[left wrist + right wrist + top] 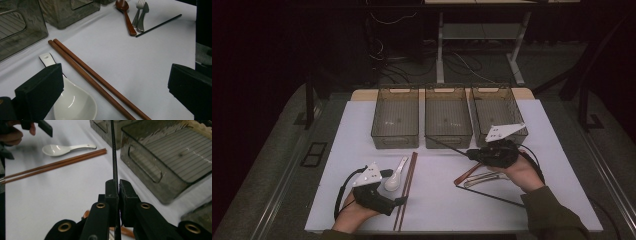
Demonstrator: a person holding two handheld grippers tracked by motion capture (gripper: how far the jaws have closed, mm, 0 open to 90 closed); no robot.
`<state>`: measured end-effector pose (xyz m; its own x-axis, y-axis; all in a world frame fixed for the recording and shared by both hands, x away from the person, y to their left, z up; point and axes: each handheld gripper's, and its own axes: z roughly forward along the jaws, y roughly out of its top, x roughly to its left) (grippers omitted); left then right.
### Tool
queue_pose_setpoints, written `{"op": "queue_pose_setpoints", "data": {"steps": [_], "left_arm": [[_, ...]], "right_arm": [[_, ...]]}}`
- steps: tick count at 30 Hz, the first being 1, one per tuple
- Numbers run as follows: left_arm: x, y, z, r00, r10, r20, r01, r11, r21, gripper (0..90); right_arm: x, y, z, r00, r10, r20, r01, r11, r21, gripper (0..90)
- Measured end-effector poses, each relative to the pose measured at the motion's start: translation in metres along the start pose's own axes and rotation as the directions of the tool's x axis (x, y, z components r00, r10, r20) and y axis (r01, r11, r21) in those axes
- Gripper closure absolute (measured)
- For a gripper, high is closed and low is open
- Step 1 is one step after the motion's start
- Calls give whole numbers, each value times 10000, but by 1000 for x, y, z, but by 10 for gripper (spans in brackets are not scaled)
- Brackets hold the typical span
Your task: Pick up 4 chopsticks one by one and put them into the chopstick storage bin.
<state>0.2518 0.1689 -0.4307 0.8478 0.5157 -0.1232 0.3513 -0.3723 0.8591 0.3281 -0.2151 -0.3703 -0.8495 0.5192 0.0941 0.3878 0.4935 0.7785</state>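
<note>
at the bottom of the right gripper view the right tongs [117,195] are pinched tight on a thin black chopstick [113,152], which runs up the middle of the frame toward the smoky plastic bins [160,167]. the grip sits near one end, so the long free length could swing or pivot in the jaws and strike a bin wall before it goes in. in the high view the stick [446,142] reaches left from the right tongs [476,154] across the front of the middle bin [448,122]; which bin it is meant for i cannot tell. its mate [492,195] lies on the tabletop [437,200] at lower right, beside a brown spoon [466,175] and what looks like a fork, dim here.

at lower left the left tongs [401,201] stand wide open, holding nothing, just above the white soup spoon [75,105] and the brown chopstick pair [95,77]. closing there could catch both at once, or roll the pair off across the tabletop.
</note>
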Motion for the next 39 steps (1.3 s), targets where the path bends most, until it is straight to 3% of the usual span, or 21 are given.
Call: {"op": "queue_pose_setpoints", "data": {"steps": [25,39], "left_arm": [[-1,0,1,10000,52,83,-53,10000,81,0],[-2,0,2,9999,56,127,-57,10000,31,0]], "right_arm": [[-4,73,41,9977,389,564,-375,9990,-257,852],[-10,112,79,9941,527,950,-522,9986,-81,852]]}}
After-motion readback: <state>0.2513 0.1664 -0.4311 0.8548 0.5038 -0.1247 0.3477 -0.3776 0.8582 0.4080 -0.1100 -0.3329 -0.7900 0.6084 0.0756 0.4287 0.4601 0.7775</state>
